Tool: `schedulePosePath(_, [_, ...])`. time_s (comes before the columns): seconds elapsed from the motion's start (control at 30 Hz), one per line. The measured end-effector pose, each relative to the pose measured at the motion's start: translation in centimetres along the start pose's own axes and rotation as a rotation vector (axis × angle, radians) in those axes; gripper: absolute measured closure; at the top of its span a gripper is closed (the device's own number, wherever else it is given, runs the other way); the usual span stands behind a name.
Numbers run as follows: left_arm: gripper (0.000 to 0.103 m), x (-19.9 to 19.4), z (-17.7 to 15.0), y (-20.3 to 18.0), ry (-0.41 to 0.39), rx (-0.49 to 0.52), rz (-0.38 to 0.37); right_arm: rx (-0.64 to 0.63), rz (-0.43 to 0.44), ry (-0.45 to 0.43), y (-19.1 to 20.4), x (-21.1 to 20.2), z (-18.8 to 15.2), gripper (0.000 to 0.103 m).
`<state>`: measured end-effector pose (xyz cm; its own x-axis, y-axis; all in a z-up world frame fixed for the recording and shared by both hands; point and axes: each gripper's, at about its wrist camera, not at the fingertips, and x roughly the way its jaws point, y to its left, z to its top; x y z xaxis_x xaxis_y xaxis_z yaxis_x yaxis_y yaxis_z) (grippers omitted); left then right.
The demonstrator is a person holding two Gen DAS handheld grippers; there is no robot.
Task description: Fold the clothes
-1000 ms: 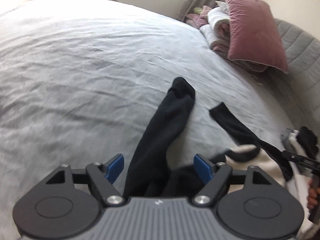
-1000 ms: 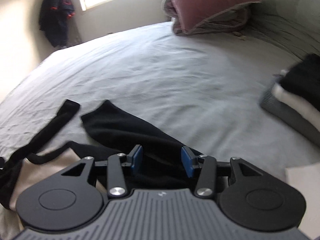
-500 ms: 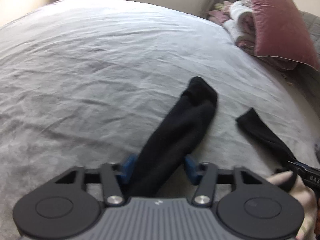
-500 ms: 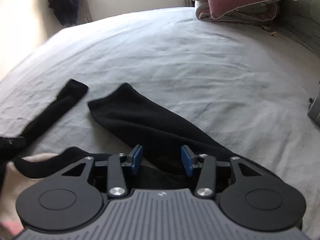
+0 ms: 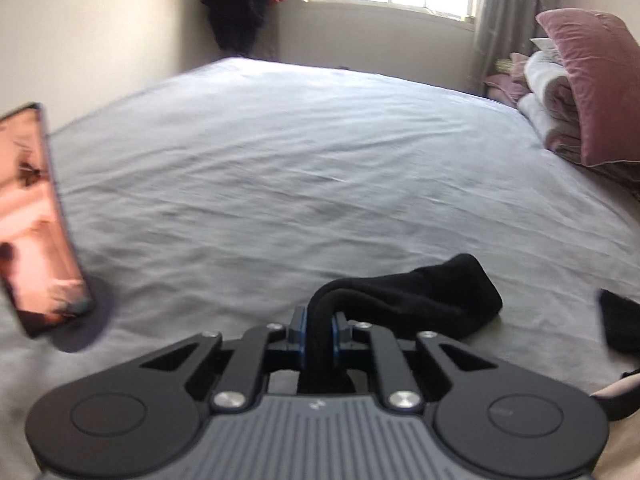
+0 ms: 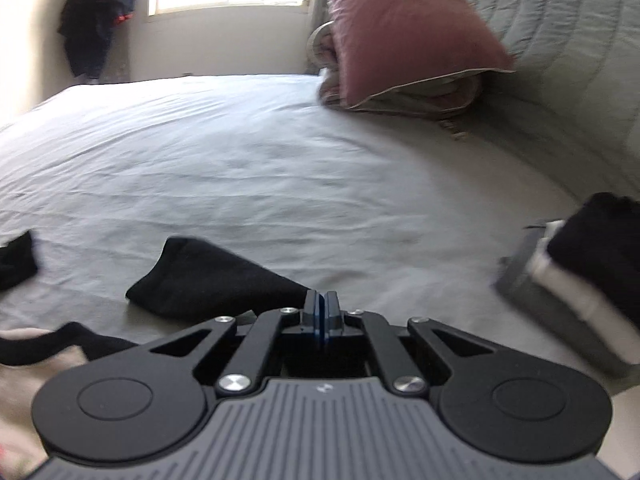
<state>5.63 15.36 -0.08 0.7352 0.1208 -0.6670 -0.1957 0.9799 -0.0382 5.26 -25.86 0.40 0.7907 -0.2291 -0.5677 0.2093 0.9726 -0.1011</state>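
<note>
**Sock pinched at both ends, lifted off the sheet**

Sock is the landmark: a long black one, draped low over the grey bed. Its near end runs straight into the left gripper, whose blue pads are closed on a bunched band of the fabric; from there the cloth arches up and out to the right, and the rounded far end rests on the sheet. In the right wrist view the same sock spreads leftward from the right gripper. Those jaws stand pressed together with the sock's narrow corner running up to their tips, so I judge a thin edge is nipped there, though the cloth between the pads is barely seen.

The step in hand looks like a fold of the sock, both tools gripping near one end. Next move calls for carrying the held end over toward the free end, keeping the two grips level so the layers line up, then letting go only once the cloth lies flat. Thin knit slips easily from a shallow pinch.

Left of the sock in the right view lies a second black piece; near it, a cream garment. Right of the sock sits a folded stack. Beyond it, a pink pillow leans by the headboard. A phone stands far left.
</note>
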Motion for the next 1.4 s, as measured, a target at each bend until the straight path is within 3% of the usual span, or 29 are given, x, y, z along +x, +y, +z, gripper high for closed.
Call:
schedulePosePath(0.3, [0.092, -2.6, -0.8, 5.9, 0.001, 0.001, 0.089, 0.001, -0.111, -0.018, -4.9, -2.1, -1.1, 0.101])
schedulePosePath(0.6, [0.092, -2.2, -3.4, 9.8, 0.180, 0.038, 0.105, -0.036, -0.119, 0.086, -7.4, -2.4, -3.4, 0.101])
schedulePosePath(0.7, [0.083, -2.4, -3.4, 9.9, 0.188, 0.059, 0.108, -0.034, -0.101, 0.107, -7.6, -2.6, -3.9, 0.097])
schedulePosePath(0.8, [0.049, -3.6, -2.8, 9.7, 0.128, 0.044, 0.123, -0.014, -0.085, 0.080, -7.7, -3.4, -3.8, 0.080])
schedulePosePath(0.87, [0.048, -4.3, -2.4, 9.3, 0.078, 0.034, 0.089, -0.013, -0.081, 0.052, -7.5, -3.8, -3.7, 0.061])
schedulePosePath(0.9, [0.048, -4.7, -2.2, 9.0, 0.058, 0.032, 0.062, -0.018, -0.072, 0.034, -7.3, -4.1, -3.6, 0.060])
schedulePosePath(1.1, [0.046, -5.1, -2.4, 5.4, 0.030, 0.073, -0.140, -0.044, 0.075, -0.031, -5.5, -4.8, -2.8, 0.060])
schedulePosePath(1.3, [0.046, -3.3, -3.3, 1.5, 0.107, 0.088, -0.386, 0.043, 0.378, 0.041, -3.0, -3.6, -2.2, 0.060])
schedulePosePath(1.4, [0.046, -2.1, -3.7, -0.1, 0.144, 0.089, -0.428, 0.027, 0.452, 0.071, -0.8, -2.8, -2.1, 0.060])
